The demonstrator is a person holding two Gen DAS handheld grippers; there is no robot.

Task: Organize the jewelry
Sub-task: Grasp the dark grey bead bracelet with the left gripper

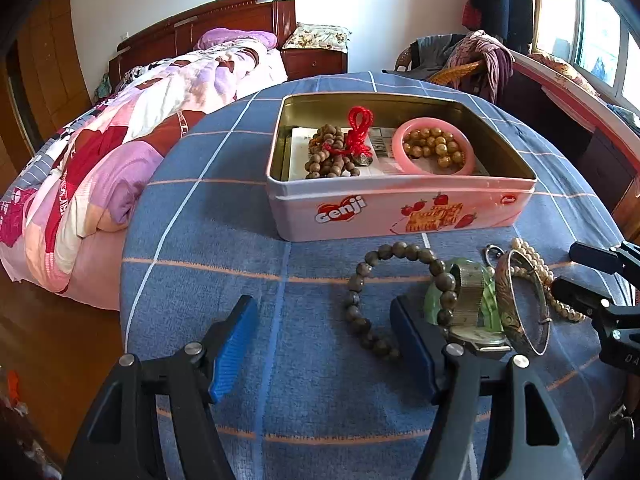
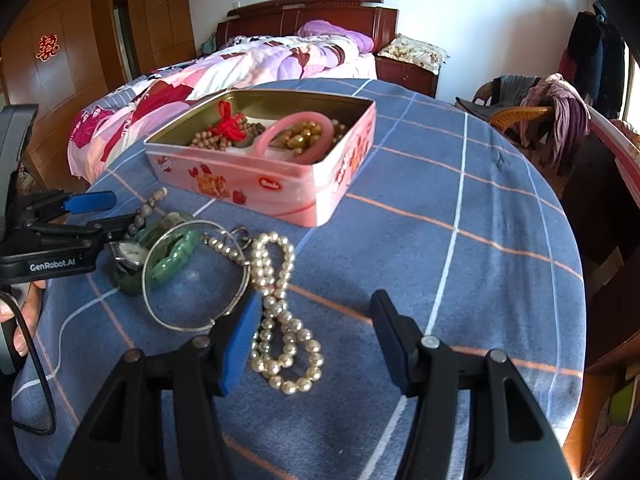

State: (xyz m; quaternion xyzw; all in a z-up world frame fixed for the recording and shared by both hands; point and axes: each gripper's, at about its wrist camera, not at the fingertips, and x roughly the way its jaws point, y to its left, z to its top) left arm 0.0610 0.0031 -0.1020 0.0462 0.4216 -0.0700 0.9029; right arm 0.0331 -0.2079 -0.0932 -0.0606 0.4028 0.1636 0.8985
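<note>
A pink tin [image 1: 400, 208] [image 2: 260, 184] stands open on the blue checked cloth and holds brown beads with a red cord [image 1: 336, 152], plus a pink bangle [image 1: 434, 124] around golden beads. In front of it lie a dark bead bracelet [image 1: 384, 252], a green bangle [image 2: 176, 256], a watch [image 1: 476, 332], a silver bangle [image 1: 520, 304] [image 2: 180, 327] and a pearl necklace [image 2: 280, 320]. My left gripper [image 1: 324, 344] [image 2: 108, 214] hangs open just above the cloth, its right finger beside the dark bracelet. My right gripper [image 2: 316, 340] [image 1: 592, 280] is open over the pearls, which lie near its left finger.
The cloth-covered table [image 1: 240, 240] [image 2: 440, 220] drops off at its rounded edges. Behind it are a bed with a pink quilt [image 1: 120, 140], a nightstand [image 1: 316, 60] and a wicker chair with clothes [image 2: 540, 120]. A hand [image 2: 24, 320] grips the left gripper's handle.
</note>
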